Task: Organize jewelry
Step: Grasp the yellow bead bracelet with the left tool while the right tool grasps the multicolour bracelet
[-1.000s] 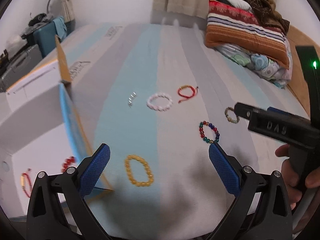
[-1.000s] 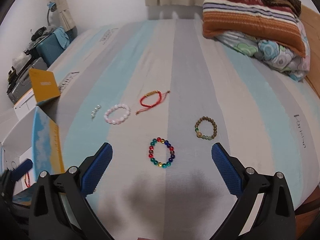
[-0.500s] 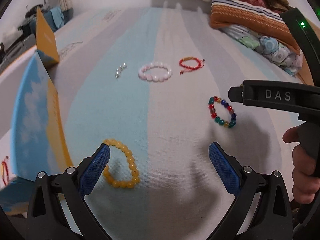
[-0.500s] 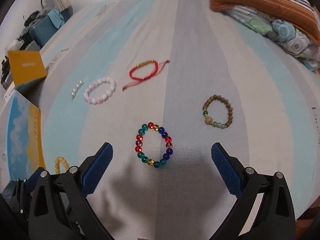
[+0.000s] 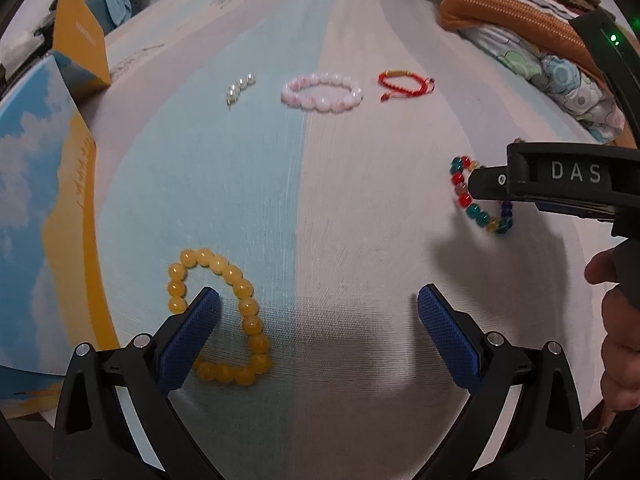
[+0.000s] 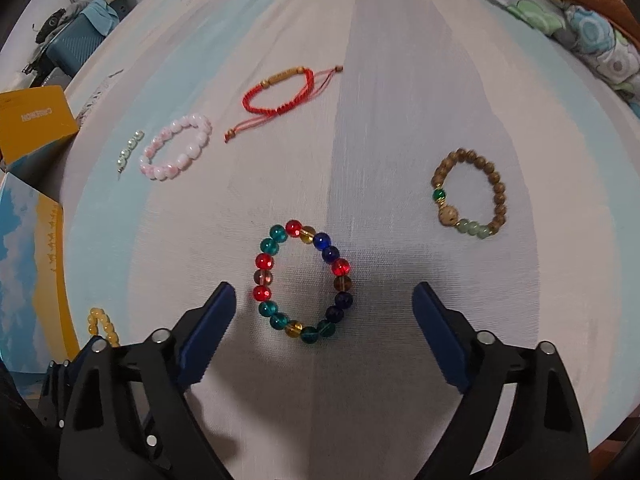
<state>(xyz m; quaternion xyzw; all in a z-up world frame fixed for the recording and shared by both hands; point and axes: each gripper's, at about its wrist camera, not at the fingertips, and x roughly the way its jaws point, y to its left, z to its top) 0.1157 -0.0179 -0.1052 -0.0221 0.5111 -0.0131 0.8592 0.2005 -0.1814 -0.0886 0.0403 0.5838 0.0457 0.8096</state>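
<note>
Several bracelets lie on the striped bed sheet (image 5: 240, 168). My left gripper (image 5: 320, 300) is open and low over the sheet; its left finger sits inside the loop of the yellow bead bracelet (image 5: 240, 292). My right gripper (image 6: 324, 300) is open, and the multicolour bead bracelet (image 6: 304, 280) lies between its fingers. Farther off lie a pink bead bracelet (image 6: 176, 152), a red cord bracelet (image 6: 280, 92), a short pearl piece (image 6: 128, 152) and a brown wooden bead bracelet (image 6: 472, 200). The right gripper's body (image 5: 560, 180) hides part of the multicolour bracelet in the left wrist view.
An open box with blue-sky and orange flaps (image 5: 40, 200) stands at the left edge of the bed. Folded striped blankets and a floral quilt (image 5: 540, 40) lie at the far right. A blue suitcase (image 6: 76, 48) stands beyond the bed at the left.
Both grippers have moved forward and down toward the sheet. The yellow bracelet now lies around my left gripper's left finger, and the multicolour bracelet now lies between my right gripper's fingers.
</note>
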